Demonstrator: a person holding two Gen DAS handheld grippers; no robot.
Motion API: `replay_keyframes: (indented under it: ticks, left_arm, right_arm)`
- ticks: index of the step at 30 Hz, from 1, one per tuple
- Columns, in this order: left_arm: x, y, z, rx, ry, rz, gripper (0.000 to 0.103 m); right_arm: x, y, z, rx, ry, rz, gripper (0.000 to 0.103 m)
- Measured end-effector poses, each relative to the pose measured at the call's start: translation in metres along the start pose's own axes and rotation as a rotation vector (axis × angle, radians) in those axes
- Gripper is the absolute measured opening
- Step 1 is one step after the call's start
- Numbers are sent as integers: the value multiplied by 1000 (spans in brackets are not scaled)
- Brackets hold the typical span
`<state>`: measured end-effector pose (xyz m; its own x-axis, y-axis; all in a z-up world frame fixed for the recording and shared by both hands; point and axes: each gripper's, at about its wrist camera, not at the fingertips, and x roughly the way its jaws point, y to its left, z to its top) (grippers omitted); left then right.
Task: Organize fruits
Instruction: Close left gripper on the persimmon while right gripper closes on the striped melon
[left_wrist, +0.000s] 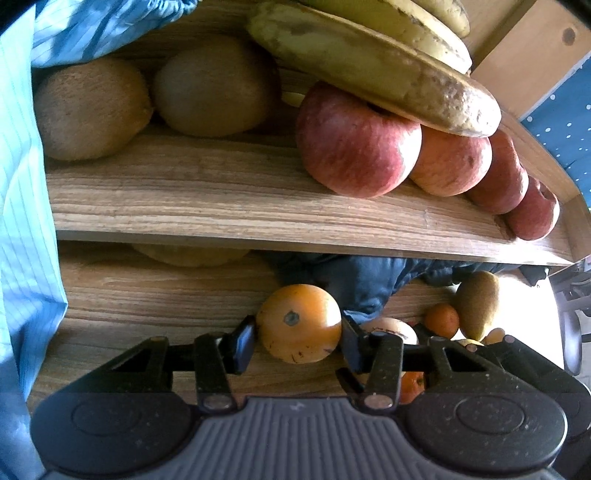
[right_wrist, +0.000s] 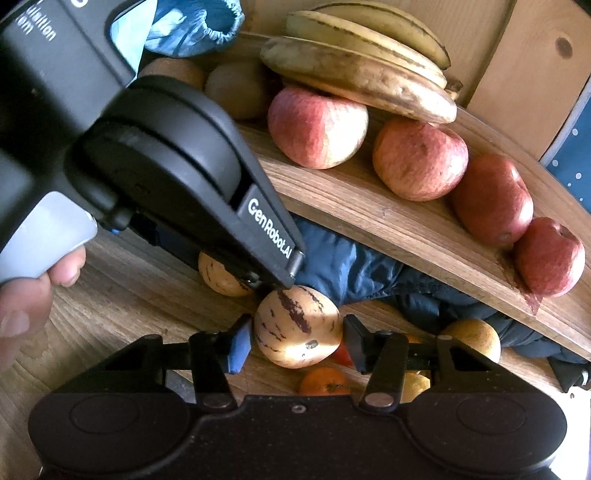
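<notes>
Orange round citrus fruit (left_wrist: 299, 324) clamped in left gripper (left_wrist: 298, 341) below wooden curved shelf (left_wrist: 258, 206) | right gripper (right_wrist: 297, 341) clamps purple-striped yellow pepino melon (right_wrist: 297, 326) below shelf | risk: smooth round skins may slip from the pads; grippers crowd together, could collide

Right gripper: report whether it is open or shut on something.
Shut on the striped yellow melon: the right gripper has a finger pad pressed against each side of it, holding it above the table.

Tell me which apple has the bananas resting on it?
The leftmost apple of the row of four; the bananas lie across its top, the other three are uncovered.
</notes>
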<state>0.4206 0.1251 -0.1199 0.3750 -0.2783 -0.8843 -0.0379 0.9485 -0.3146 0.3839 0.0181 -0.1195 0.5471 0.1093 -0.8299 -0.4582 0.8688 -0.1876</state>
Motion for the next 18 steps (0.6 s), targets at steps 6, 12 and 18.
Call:
replay_keyframes:
  ticks: [6, 12, 18]
  left_arm:
    - [-2, -3, -3, 9, -5, 1, 52]
    - [-10, -5, -7, 14, -16, 5, 52]
    - [-20, -9, -12, 19, -29, 12, 52]
  right_arm:
    - [-2, 0, -4, 7, -5, 8, 54]
    - [-6, 1, -7, 13, -16, 8, 54]
    - [-14, -1, -11, 24, -33, 2, 54]
